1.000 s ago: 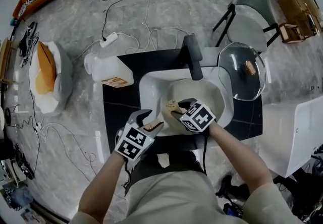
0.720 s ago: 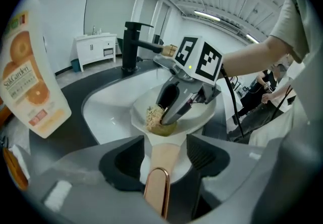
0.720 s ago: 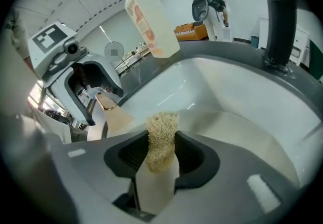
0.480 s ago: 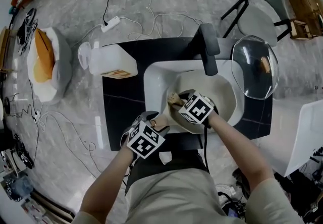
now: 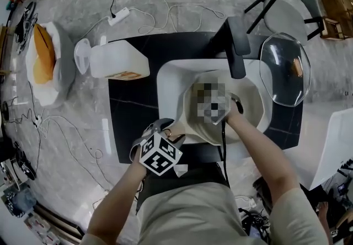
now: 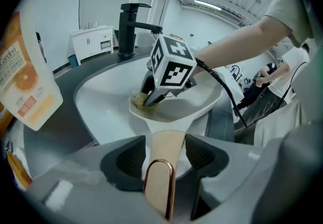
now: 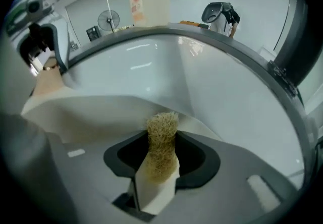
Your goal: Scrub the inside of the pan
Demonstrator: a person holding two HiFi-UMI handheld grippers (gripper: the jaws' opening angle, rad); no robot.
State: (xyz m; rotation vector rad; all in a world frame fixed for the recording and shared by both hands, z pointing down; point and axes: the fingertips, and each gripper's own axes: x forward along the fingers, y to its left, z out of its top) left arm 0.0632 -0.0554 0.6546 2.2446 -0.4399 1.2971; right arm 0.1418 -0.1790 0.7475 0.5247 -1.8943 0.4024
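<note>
Clenching a flat, round-ended, copper-toned handle (image 6: 160,180) between its dark jaws, the left gripper (image 6: 165,148) held the smooth cream pan (image 6: 197,104). Its long axis ran straight ahead of those jaws, bowl outward in the glossy white sink (image 6: 101,102). The right gripper (image 7: 161,153) had its jaws clamped on a coarse, fibrous, straw-coloured scrubber (image 7: 162,134), a stubby tuft standing up between them, with the pan's curved, pale inner wall lying just ahead of them.
</note>
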